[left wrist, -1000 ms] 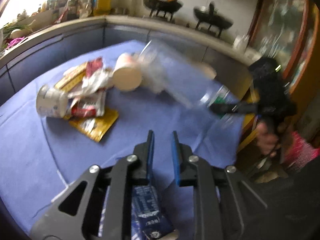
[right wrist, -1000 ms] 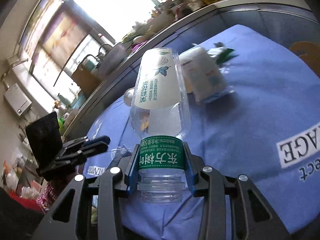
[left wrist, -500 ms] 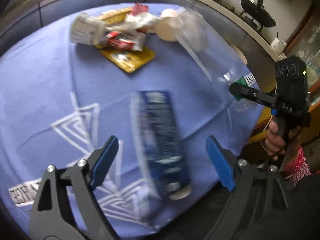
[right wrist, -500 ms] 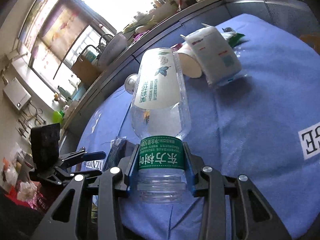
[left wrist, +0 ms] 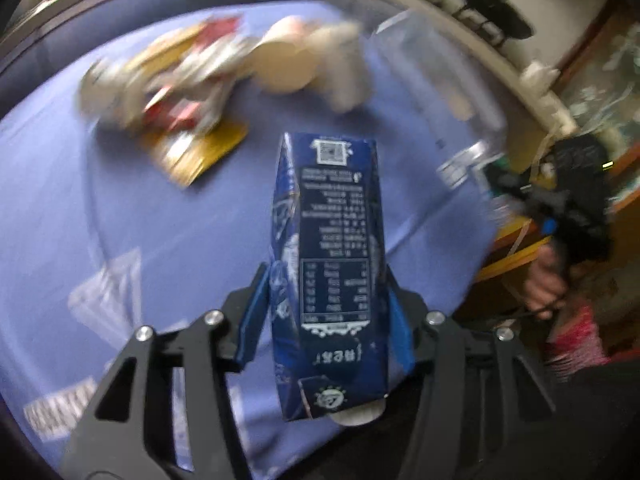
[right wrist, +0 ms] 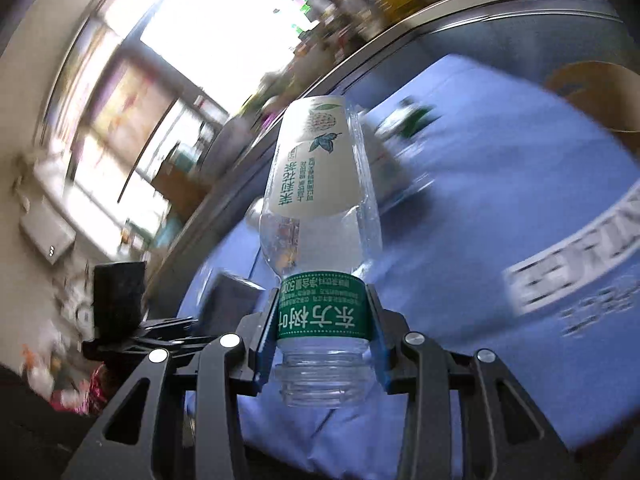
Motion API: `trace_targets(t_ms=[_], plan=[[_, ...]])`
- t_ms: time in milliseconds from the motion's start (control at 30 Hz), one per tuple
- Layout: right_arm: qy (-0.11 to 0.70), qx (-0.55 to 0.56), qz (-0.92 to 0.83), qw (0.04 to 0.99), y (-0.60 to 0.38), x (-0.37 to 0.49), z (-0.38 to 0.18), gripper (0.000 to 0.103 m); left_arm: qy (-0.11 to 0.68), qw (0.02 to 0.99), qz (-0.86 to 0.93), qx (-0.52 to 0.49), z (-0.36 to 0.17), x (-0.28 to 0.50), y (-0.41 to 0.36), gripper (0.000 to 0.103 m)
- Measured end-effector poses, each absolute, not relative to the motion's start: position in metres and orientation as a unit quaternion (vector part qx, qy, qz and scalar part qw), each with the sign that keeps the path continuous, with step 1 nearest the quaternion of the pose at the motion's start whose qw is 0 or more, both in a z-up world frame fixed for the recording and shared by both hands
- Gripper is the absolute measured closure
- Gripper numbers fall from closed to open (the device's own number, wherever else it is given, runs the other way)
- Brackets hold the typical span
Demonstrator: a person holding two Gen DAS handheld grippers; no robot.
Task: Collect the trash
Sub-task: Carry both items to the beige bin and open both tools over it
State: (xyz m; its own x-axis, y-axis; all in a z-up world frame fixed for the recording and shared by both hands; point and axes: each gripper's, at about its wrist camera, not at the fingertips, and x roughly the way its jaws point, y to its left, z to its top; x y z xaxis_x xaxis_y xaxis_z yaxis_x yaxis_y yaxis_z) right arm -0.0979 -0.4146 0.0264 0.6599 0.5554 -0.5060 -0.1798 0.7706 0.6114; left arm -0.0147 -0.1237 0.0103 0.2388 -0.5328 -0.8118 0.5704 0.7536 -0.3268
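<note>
A dark blue drink carton (left wrist: pixel 332 260) stands lengthwise between the blue pads of my left gripper (left wrist: pixel 326 276). The jaws are closing and both pads touch its sides; the carton stays sharp while the table behind it blurs. My right gripper (right wrist: pixel 323 300) is shut on a clear plastic bottle (right wrist: pixel 320 184), gripping the green band near its open neck. The bottle points away over the blue tablecloth (right wrist: pixel 480 208). In the left wrist view the right gripper (left wrist: pixel 576 192) and a hand show at the right edge.
A blurred pile of trash lies at the far side of the tablecloth (left wrist: pixel 120 220): wrappers (left wrist: pixel 188 92), a yellow packet (left wrist: pixel 200 152) and a paper cup (left wrist: pixel 288 64). A brown paper container (right wrist: pixel 596 92) sits at the right. A counter rims the table behind.
My left gripper opened wide over the blue carton lying on the cloth, then closed around it. The right gripper keeps its hold on the bottle and has swung sideways.
</note>
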Motion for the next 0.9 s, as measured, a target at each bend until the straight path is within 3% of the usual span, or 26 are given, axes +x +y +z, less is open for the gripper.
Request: trace_targets(t_ms=[300,467,767,833,900], plan=[[0.325,0.45,0.062,0.829,-0.556,-0.059,0.018,0.064,0.502,0.717,-0.484,0.019,0.042,0.086,-0.311,0.052],[0.345,0.466,-0.015,0.815,-0.607,-0.032,0.012,0.064,0.546,0.671,-0.501,-0.008,0.022,0.141,-0.411,0.052],[0.371,0.49,-0.067,0.786,-0.645,-0.005,0.0,0.062,0.615,0.634,-0.463,-0.07,-0.029,0.194,-0.493,0.051],[0.369,0.481,-0.078,0.791,-0.648,0.001,0.001,0.06,0.623,0.635,-0.451,-0.081,-0.036,0.201,-0.496,0.04],[0.368,0.478,-0.082,0.794,-0.647,0.001,0.002,0.057,0.63,0.629,-0.443,-0.108,-0.039,0.208,-0.497,0.038]])
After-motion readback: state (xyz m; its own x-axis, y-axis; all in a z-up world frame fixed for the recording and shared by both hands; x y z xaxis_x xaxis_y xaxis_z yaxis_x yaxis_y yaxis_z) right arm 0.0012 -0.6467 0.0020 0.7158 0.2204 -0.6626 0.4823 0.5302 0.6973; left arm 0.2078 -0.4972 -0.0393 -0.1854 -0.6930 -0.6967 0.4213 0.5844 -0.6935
